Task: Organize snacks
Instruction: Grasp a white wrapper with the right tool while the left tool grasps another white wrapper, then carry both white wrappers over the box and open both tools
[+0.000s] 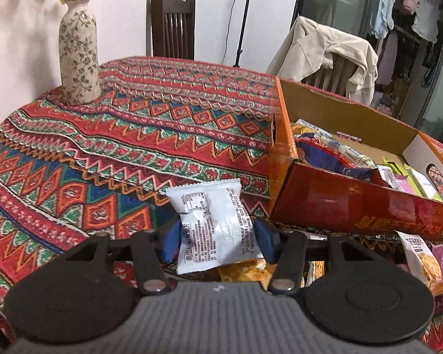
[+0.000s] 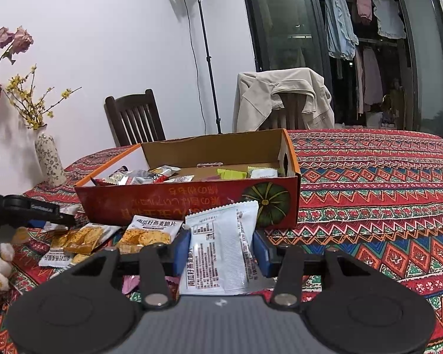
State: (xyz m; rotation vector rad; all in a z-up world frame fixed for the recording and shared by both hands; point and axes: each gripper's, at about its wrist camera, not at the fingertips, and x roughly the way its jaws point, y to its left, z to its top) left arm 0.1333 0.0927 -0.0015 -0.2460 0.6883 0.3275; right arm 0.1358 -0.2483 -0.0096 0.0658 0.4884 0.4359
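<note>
A red, blue and green patterned tablecloth [image 1: 138, 135] covers the table, with a floral vase [image 1: 79, 59] near the wall. The left gripper [image 1: 218, 236] has its blue pads pressed on a white snack packet [image 1: 212, 224] (printed back facing up), just left of the open cardboard box [image 2: 192, 203] of snacks. The right gripper [image 2: 221, 250] clamps another white packet [image 2: 221, 247] in front of the box. Loose oat-crisp packets [image 2: 150, 231] lie on the cloth beside it.

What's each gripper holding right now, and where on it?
Each holds a white snack packet by its side edges: left gripper one packet, right gripper another.
</note>
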